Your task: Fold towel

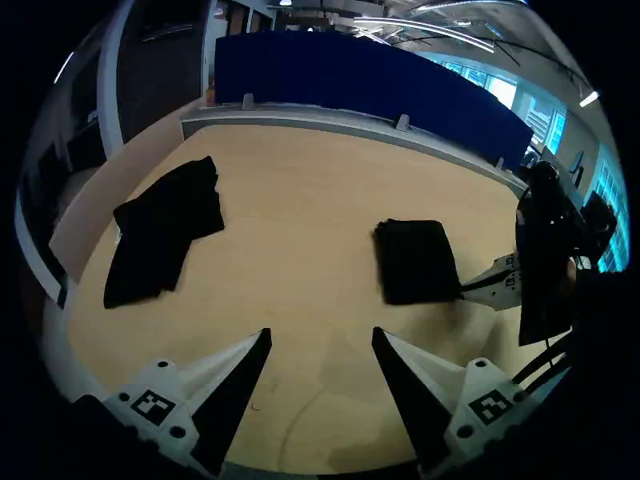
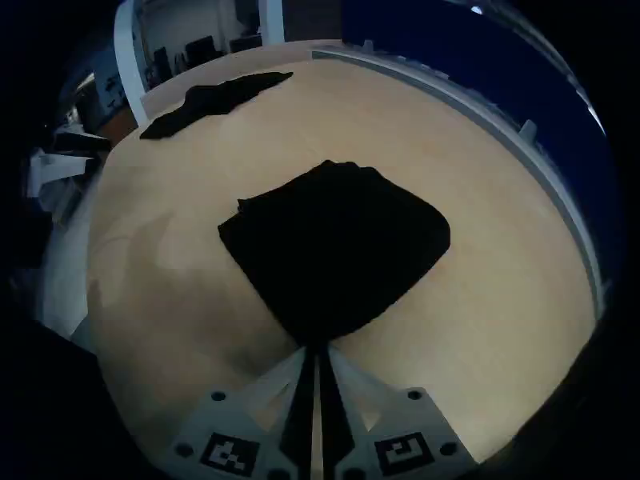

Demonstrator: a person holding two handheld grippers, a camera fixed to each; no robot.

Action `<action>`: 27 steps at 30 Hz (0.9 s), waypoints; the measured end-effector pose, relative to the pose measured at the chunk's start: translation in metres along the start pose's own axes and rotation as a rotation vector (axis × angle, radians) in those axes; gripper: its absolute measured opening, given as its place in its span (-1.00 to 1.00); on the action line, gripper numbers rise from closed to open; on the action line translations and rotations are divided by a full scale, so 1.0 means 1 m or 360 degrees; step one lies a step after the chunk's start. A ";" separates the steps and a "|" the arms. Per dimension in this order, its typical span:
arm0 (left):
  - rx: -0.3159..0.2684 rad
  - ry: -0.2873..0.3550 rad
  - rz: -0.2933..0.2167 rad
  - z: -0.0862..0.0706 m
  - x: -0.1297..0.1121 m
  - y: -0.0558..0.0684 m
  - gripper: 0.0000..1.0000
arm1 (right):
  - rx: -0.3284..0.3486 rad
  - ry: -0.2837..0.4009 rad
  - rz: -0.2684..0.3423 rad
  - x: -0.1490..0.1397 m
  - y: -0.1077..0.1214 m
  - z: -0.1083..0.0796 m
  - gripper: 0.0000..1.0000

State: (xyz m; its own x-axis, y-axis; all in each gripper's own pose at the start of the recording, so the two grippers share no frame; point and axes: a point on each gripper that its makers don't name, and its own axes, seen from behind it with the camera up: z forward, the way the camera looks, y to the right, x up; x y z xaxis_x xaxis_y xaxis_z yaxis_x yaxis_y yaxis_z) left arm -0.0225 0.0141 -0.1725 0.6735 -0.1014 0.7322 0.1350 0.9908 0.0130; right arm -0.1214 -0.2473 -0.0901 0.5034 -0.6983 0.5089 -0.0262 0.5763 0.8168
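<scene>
A folded black towel [image 1: 416, 260] lies flat on the wooden table [image 1: 304, 208], right of centre; up close it is a dark rectangle [image 2: 336, 248]. My right gripper [image 2: 318, 352] is shut, its fingertips pinching the near corner of that towel. From the left gripper view, the right gripper [image 1: 490, 286] reaches in from the right edge to the same corner. A second black towel [image 1: 164, 232] lies crumpled and unfolded at the table's left side, also at the far end [image 2: 212, 100]. My left gripper [image 1: 320, 332] hovers open over bare table with nothing between its fingers.
A blue partition [image 1: 360, 80] with a grey rail runs along the table's far edge. A person's dark sleeve and the gripper body [image 1: 548, 256] stand at the right. Bare wood lies between the two towels. Office desks [image 2: 80, 136] stand beyond the table's left edge.
</scene>
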 end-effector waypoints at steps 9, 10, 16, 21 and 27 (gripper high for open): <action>-0.0013 0.0016 0.0021 -0.002 0.009 0.004 0.87 | -0.0044 0.0073 -0.0015 0.023 0.013 -0.015 -0.94; -0.0015 0.0021 0.0024 -0.002 0.011 0.005 0.87 | -0.0052 0.0087 -0.0019 0.028 0.015 -0.018 -0.94; -0.0034 0.0054 0.0043 -0.003 0.022 0.009 0.87 | -0.0104 0.0179 -0.0046 0.062 0.026 -0.042 -0.94; -0.0055 0.0087 0.0068 -0.001 0.033 0.014 0.87 | -0.0161 0.0258 -0.0081 0.092 0.037 -0.067 -0.95; -0.0086 0.0123 0.0103 -0.002 0.048 0.023 0.86 | -0.0232 0.0344 -0.0131 0.123 0.049 -0.105 -0.95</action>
State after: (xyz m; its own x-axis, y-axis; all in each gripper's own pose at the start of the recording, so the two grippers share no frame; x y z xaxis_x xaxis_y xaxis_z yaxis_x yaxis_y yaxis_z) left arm 0.0145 0.0318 -0.1387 0.7360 -0.0464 0.6754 0.1274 0.9893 -0.0709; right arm 0.0299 -0.2605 -0.0161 0.6720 -0.6473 0.3597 0.1392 0.5874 0.7972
